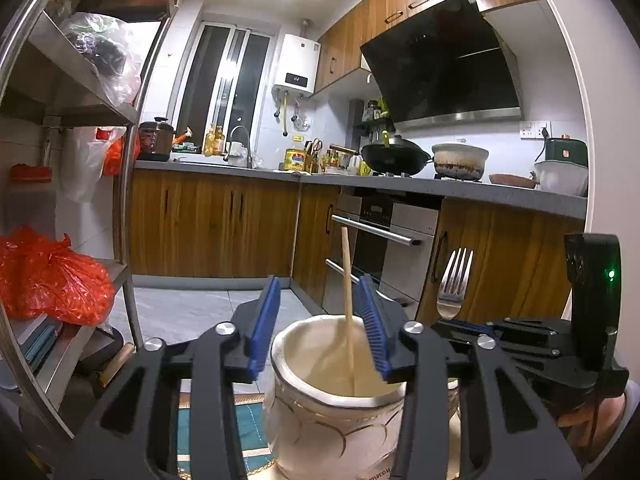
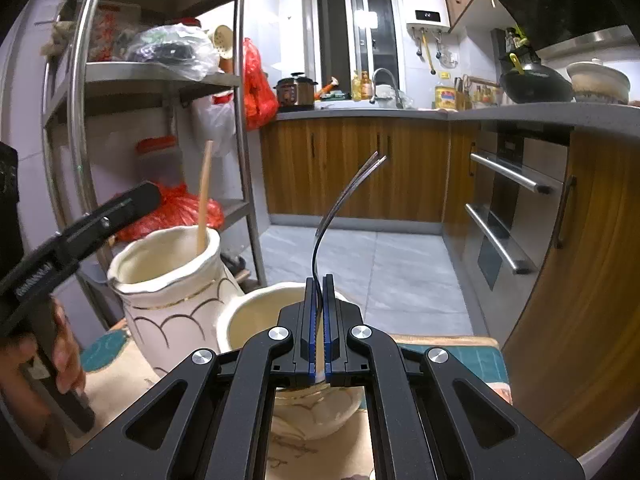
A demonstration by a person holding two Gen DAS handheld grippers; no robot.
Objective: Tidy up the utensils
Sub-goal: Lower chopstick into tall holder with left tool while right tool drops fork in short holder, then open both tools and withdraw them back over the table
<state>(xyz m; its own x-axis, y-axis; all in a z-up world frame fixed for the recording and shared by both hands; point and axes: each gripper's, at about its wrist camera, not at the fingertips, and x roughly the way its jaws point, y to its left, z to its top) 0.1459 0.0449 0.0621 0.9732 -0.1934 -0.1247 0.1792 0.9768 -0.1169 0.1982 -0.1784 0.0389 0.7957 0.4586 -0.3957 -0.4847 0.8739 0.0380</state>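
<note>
- Left gripper (image 1: 320,320) nearest the lens in left wrist view: blue pads spread apart, nothing pinched. Chopstick (image 1: 347,300) stands between the pads, seemingly clear of both, though contact w/ the right-hand pad can't be ruled out.
- Chopstick is seated in the tall vase (image 1: 336,408), leaning on the far rim; lower end hidden inside.
- Right gripper (image 2: 319,320) pads pressed together on the fork (image 2: 340,200) handle; tines curve up and away, held above the low jar (image 2: 256,320), which sits just beside the tall vase on the patterned mat (image 2: 472,356).
- Fork judged not yet delivered; chopstick judged done.
- Risk 1: chopstick could be snagged by a pad if the left gripper is pulled back at an angle — stick could be tipped out, or the vase rocked.
- Risk 2: fork is gripped low on a thin, smooth handle, w/ most of its length sticking up; slip or swivel is poss. when it is tilted for insertion.
- Risk 3: both grippers are crowded over adjacent vessels; the vase rim could be knocked by the right gripper during lowering.
- Risk 4: the mat looks soft and the vase looks top-heavy; a nudge could topple it toward the jar.
- Metal shelf rack (image 2: 240,120) stands close behind the vase; not much room on that side for the left gripper to back away.
</note>
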